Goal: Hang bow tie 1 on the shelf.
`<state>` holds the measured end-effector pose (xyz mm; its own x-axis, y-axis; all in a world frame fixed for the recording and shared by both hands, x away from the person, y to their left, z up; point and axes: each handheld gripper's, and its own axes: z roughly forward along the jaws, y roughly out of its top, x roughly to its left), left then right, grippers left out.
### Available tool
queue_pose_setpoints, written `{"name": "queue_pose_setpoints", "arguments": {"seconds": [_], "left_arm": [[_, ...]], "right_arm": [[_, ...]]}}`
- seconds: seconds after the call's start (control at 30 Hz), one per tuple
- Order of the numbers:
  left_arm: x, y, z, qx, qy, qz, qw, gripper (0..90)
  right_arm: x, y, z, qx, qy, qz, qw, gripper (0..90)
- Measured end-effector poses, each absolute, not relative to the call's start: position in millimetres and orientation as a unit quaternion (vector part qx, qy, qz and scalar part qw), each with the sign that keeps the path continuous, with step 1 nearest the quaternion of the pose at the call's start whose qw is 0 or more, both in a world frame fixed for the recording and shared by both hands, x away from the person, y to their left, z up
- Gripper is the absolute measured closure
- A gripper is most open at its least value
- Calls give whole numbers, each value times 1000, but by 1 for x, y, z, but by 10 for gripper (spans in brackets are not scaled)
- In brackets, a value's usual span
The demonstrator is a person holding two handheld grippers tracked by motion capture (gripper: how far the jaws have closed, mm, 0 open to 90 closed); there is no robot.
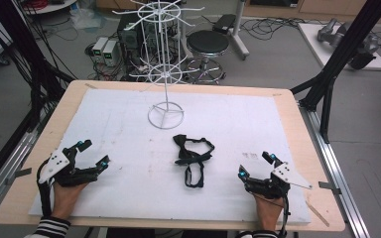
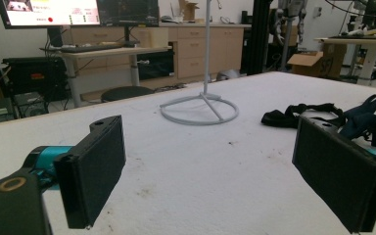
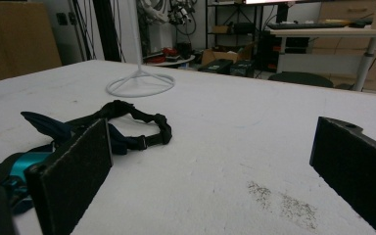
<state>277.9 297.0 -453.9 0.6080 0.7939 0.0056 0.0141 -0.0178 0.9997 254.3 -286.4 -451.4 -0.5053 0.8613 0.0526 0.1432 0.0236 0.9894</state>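
A black bow tie (image 1: 192,157) with its strap is lying at the centre of the frame on the white board (image 1: 129,124), below the white wire rack (image 1: 165,64). The left gripper (image 1: 94,152) at lower left and the right gripper (image 1: 254,165) at lower right are resting with jaws spread, gripping nothing. No legible writing is showing anywhere.

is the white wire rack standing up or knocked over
Upright: the white wire display rack stands on its ring base on the white foam board.
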Motion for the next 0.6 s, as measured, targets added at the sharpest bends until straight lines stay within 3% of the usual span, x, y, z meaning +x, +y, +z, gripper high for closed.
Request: {"name": "queue_pose_setpoints", "arguments": {"seconds": [0.6], "left_arm": [[277,297,-454,643,316,315,623,128]], "right_arm": [[254,-286,-451,386,646,580,312,13]]}}
